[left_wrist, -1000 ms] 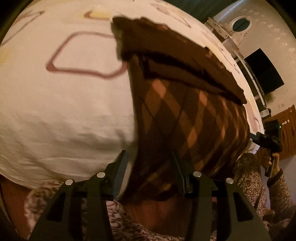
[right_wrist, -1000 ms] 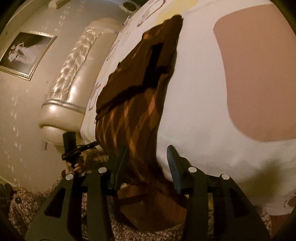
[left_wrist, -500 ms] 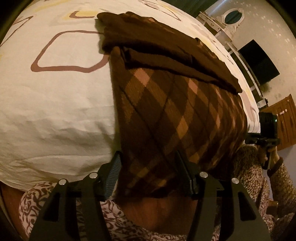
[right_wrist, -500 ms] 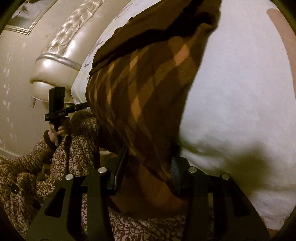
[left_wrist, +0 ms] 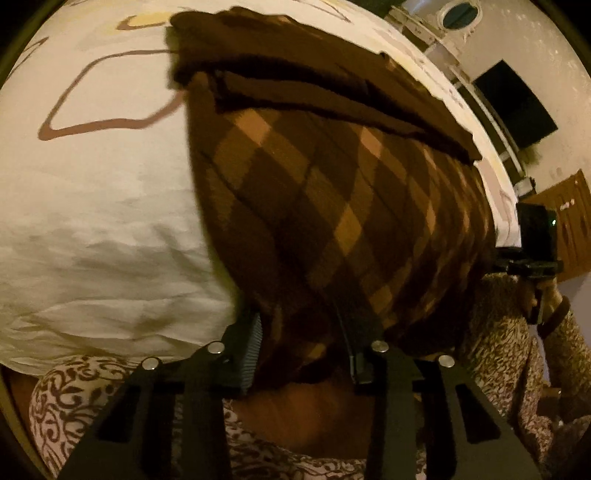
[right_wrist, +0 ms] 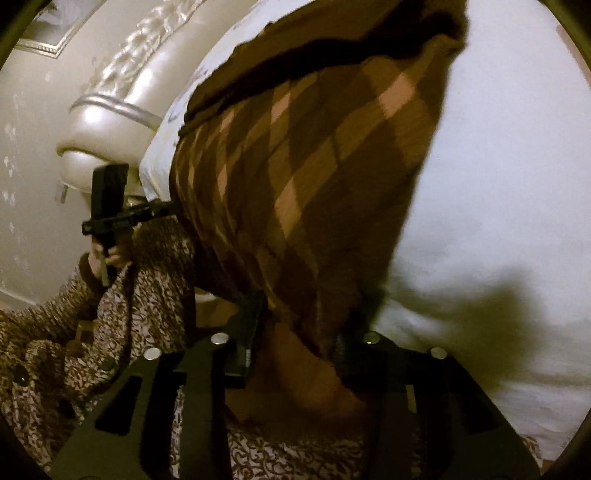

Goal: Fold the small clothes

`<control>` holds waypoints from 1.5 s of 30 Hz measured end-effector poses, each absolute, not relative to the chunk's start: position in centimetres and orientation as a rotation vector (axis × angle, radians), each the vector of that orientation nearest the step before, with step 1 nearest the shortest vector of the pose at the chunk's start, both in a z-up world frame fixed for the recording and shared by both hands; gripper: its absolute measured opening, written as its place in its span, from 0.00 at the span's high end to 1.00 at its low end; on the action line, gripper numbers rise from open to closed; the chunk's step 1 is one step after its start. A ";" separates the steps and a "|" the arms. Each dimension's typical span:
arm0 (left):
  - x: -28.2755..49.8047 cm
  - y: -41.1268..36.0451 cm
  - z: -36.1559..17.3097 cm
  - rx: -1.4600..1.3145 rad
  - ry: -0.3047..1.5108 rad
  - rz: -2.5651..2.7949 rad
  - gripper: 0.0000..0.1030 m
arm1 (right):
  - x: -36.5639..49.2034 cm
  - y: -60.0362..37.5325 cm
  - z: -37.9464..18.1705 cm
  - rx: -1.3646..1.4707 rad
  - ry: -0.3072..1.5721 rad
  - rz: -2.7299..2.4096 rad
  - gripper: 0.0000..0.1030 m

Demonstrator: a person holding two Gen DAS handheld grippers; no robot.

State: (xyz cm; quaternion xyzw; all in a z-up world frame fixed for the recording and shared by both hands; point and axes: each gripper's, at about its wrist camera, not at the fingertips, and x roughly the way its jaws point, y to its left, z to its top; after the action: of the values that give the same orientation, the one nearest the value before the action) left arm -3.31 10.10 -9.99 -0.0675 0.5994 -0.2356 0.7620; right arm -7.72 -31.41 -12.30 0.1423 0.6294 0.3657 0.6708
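Argyle knit garment (left_wrist: 351, 206): brown, soft, limp, light; lies on the white bed sheet (left_wrist: 103, 206), hem hanging over the near edge. Left gripper (left_wrist: 301, 332) and right gripper (right_wrist: 303, 332) each clenched on a hem corner; best held there

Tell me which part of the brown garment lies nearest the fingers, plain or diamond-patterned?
The diamond-patterned part; the plain dark band lies at the far end.

White bedsheet (left_wrist: 103, 221) with brown outlined shapes. Padded cream headboard (right_wrist: 110, 96), framed picture (right_wrist: 48, 29) on wall above. Dark TV (left_wrist: 517, 103), oval mirror (left_wrist: 460, 13), wooden door (left_wrist: 576, 221) across room.
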 end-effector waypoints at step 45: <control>10.0 16.0 -5.4 -0.496 1.082 -0.466 0.80 | 4.4 -39.3 -10.5 0.868 1.073 0.590 0.71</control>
State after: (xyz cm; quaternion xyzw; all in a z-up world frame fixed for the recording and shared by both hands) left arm 10.01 16.04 -5.35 -0.2313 0.5048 -0.2175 0.8027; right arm 4.40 -39.27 -10.46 0.3946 0.4875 0.2680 0.7313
